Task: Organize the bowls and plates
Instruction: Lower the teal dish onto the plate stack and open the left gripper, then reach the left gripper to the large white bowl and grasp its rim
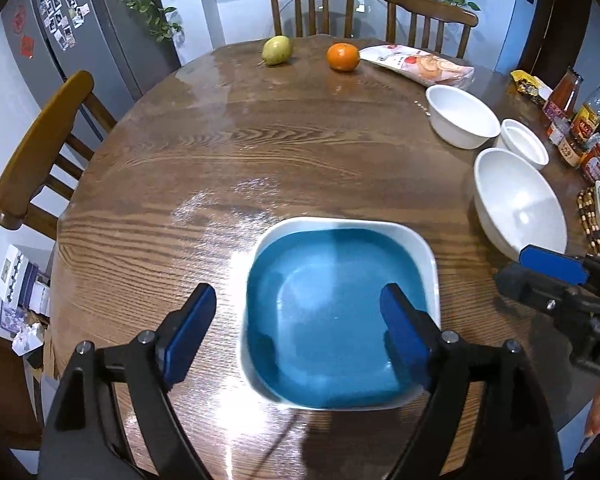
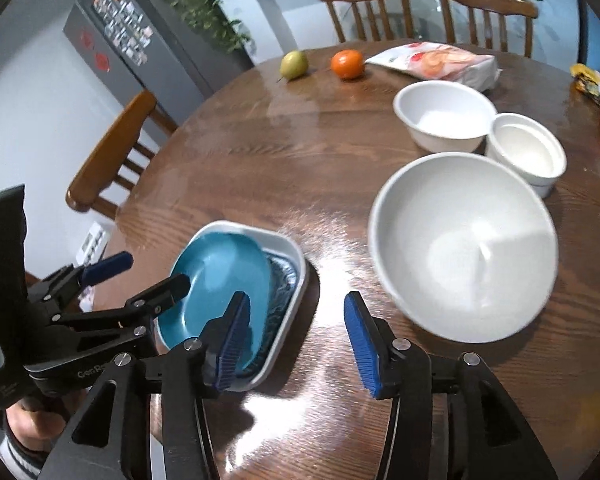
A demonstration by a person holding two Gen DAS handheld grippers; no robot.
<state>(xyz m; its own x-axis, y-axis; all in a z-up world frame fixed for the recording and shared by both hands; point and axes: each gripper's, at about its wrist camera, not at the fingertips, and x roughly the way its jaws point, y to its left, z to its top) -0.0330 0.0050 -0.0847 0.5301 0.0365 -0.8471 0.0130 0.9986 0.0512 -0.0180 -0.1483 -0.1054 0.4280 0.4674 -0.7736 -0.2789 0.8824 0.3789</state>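
Resting tilted inside the square dish (image 2: 288,264) on the worktop (image 1: 260,152), left of the big bowl (image 2: 464,248), the blue plate (image 2: 220,280) is risking sliding as both grippers, left (image 1: 300,316) and right (image 2: 296,340), are hovering open, empty.

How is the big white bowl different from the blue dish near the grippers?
The big white bowl is round and deep; the blue dish is squarish and shallow. The bowl is white all over; the dish is blue inside. The bowl stands alone on the table; the dish lies in a white-rimmed tray. Both are empty.
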